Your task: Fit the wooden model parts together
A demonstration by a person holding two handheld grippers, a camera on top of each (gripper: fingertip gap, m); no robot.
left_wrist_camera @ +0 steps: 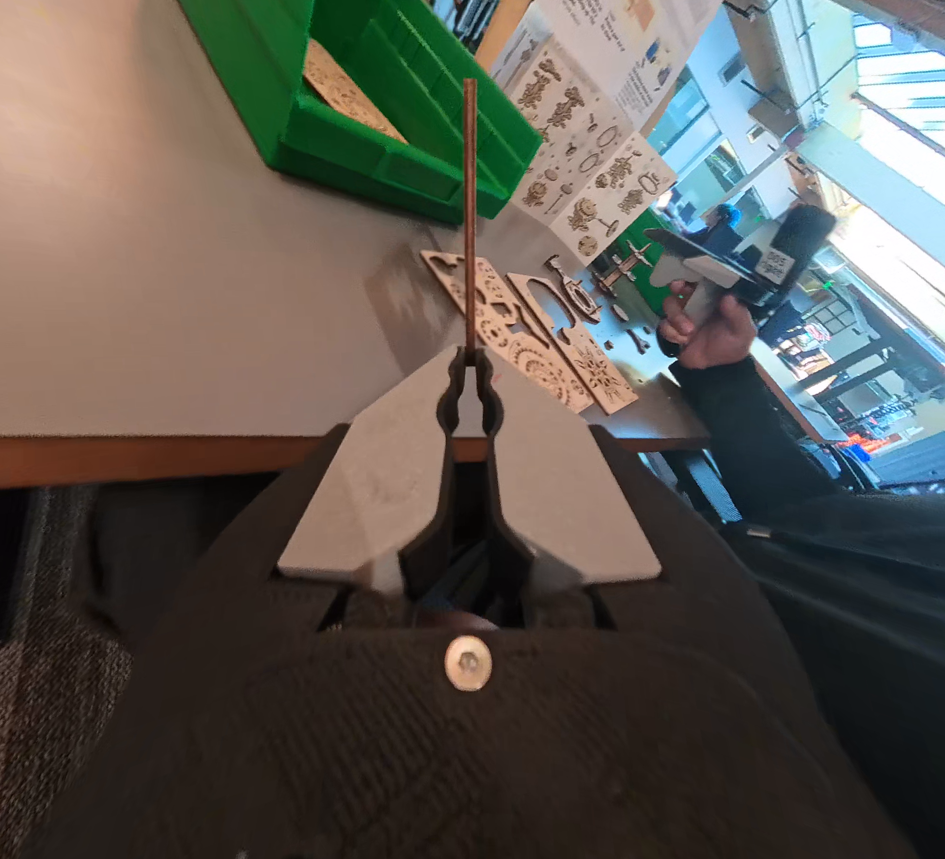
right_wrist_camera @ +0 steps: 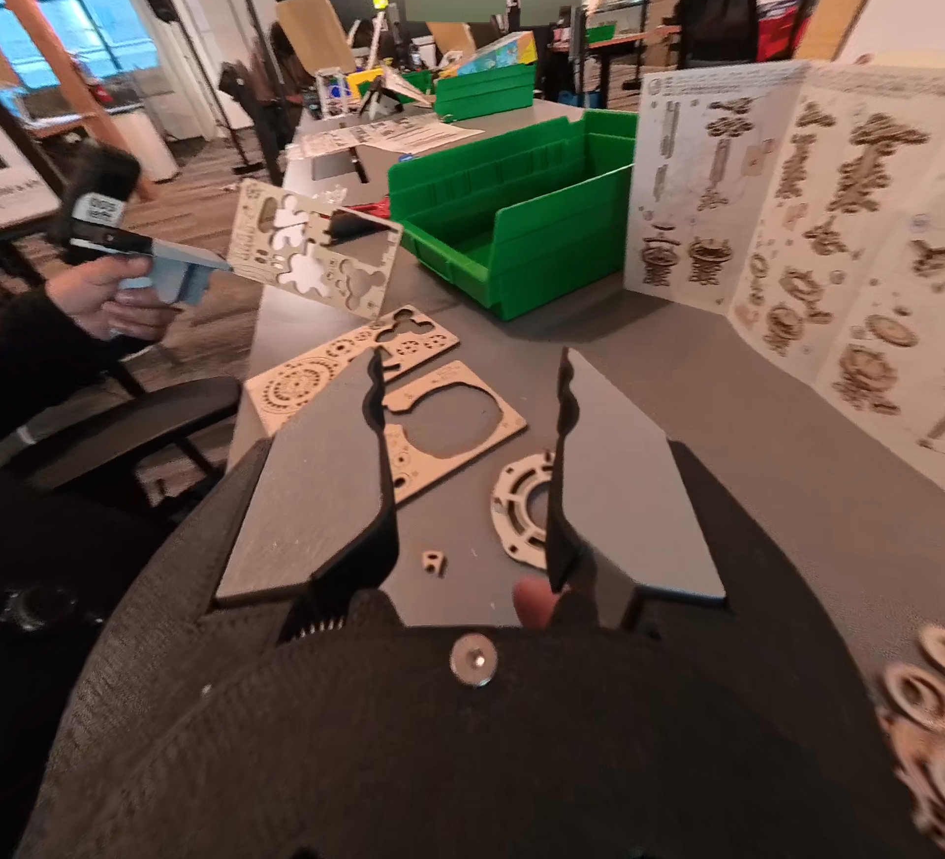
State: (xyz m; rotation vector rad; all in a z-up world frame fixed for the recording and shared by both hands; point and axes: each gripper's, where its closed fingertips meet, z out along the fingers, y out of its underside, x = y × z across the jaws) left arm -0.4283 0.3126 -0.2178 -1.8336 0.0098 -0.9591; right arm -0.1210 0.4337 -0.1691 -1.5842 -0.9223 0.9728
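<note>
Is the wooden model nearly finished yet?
Not nearly. Done: pieces are punched out of the flat sheets, and a ring part lies loose on the table. In hand: the left gripper pinches another wooden sheet; the right gripper is open, empty. Left: joining the parts.

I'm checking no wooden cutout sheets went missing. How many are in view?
3, plus maybe one more. One sheet is held in the air by the left gripper; two sheets lie on the table. A board in the green bin may be another.
</note>
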